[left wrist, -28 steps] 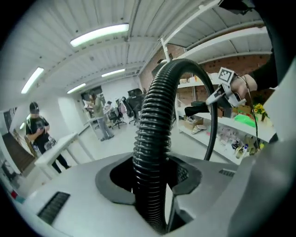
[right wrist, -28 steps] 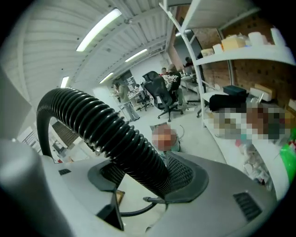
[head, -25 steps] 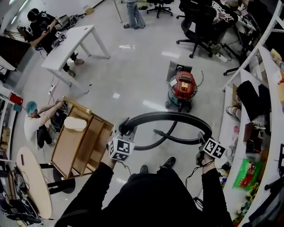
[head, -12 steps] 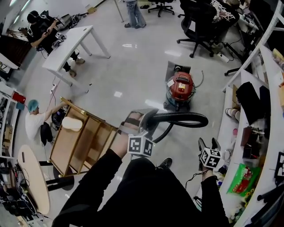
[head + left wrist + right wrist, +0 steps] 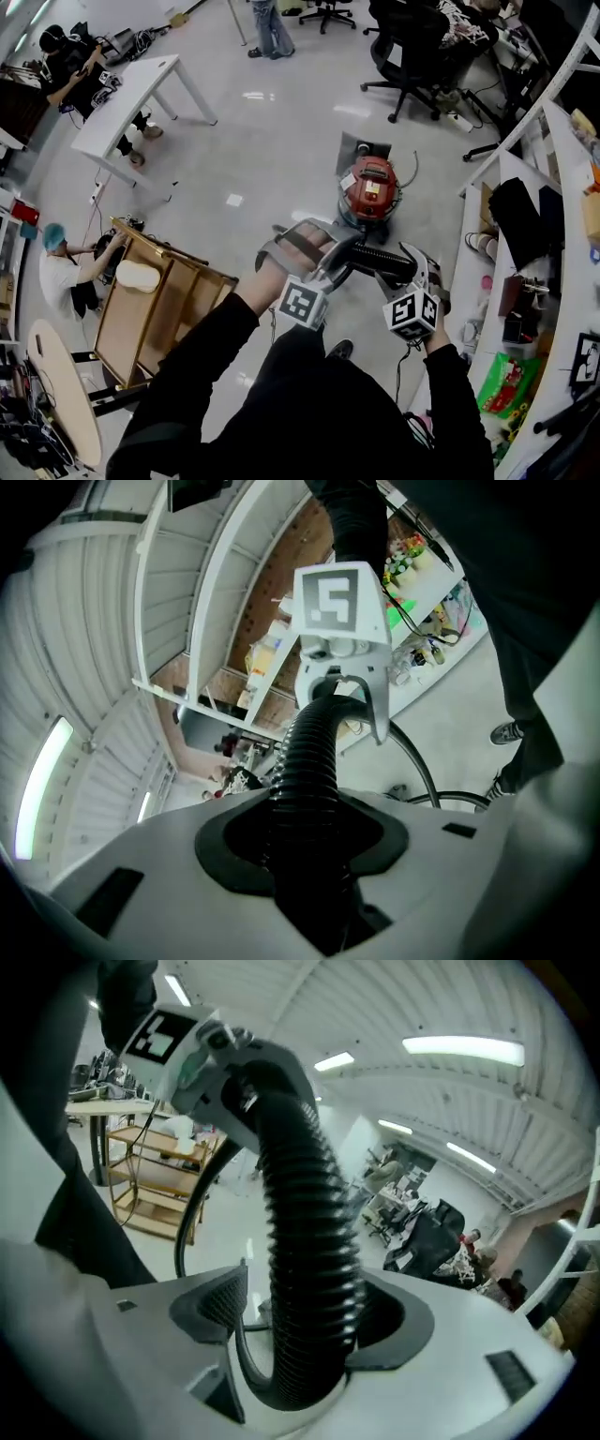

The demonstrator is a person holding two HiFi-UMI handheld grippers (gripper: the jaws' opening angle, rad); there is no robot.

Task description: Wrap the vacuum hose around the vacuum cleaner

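The red vacuum cleaner [image 5: 367, 187] stands on the floor ahead of me. Its black ribbed hose [image 5: 380, 258] spans the short gap between my two grippers. My left gripper [image 5: 336, 261] is shut on the hose [image 5: 305, 761], which fills its jaws and runs up to the right gripper [image 5: 342, 682]. My right gripper [image 5: 412, 267] sits close by on the right. Its jaws have just been opening, and the hose [image 5: 305, 1232] stands between them with a gap at the left pad [image 5: 223, 1302]. The rest of the hose, down to the vacuum, is hidden behind the grippers.
A wooden trolley [image 5: 155, 305] stands to the left with a crouching person [image 5: 61, 272] beside it. A white table [image 5: 127, 94] is at far left, office chairs [image 5: 412, 47] stand behind the vacuum, and a loaded white shelf unit [image 5: 525, 234] lines the right side.
The left gripper carried the hose right, toward the vacuum. The right gripper let go low at the right, then rose beside the left with its jaws around the hose. The wide hose arc has collapsed.
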